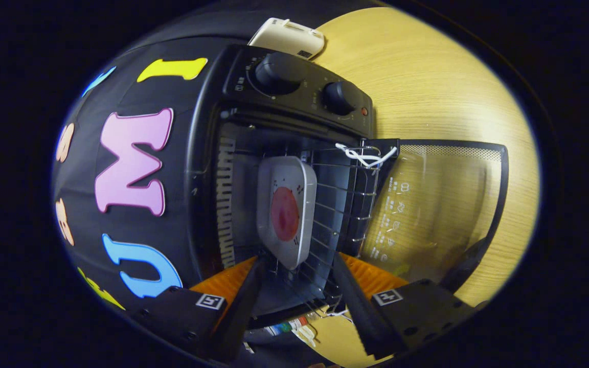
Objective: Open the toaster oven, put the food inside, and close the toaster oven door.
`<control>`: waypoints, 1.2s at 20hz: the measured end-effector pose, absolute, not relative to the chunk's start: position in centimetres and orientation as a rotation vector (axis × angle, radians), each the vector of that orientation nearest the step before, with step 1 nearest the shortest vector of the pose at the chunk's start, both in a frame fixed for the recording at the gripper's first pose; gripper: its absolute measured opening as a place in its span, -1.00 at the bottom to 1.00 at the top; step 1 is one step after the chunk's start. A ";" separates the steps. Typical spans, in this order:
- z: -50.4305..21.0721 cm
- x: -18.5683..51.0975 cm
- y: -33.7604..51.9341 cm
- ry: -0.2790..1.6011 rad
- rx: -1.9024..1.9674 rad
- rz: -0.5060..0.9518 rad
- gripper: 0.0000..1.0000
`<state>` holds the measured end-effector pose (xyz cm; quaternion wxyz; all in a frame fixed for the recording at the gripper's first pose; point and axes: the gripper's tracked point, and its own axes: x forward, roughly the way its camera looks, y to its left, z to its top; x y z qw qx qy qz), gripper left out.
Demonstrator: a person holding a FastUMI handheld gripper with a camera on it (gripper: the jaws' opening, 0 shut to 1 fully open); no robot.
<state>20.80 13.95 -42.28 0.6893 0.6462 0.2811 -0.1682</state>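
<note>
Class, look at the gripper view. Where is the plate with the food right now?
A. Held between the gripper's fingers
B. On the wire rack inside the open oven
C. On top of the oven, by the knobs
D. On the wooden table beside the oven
B: the plate sits on the wire rack inside the oven, its door swung open, while the gripper is open just short of the plate, holding nothing.

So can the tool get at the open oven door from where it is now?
Probably yes. The tool is open, fingers spread just before the plate on the rack; the glass door hangs open beside them, nothing between.
</note>
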 end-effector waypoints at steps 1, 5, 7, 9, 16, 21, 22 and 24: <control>-41.9 19.9 14.1 0.656 1.423 -0.358 0.98; -40.0 16.5 14.7 0.709 1.304 -0.255 0.97; -39.1 14.6 14.2 0.709 1.156 -0.189 0.97; -38.1 13.0 13.1 0.677 0.990 -0.144 0.97; -40.1 4.5 11.9 0.823 0.302 0.036 0.98; -44.2 1.3 11.9 0.940 0.089 0.070 0.98; -45.0 1.0 12.1 0.960 0.077 0.074 0.98; -46.5 0.4 12.3 0.998 0.057 0.077 0.98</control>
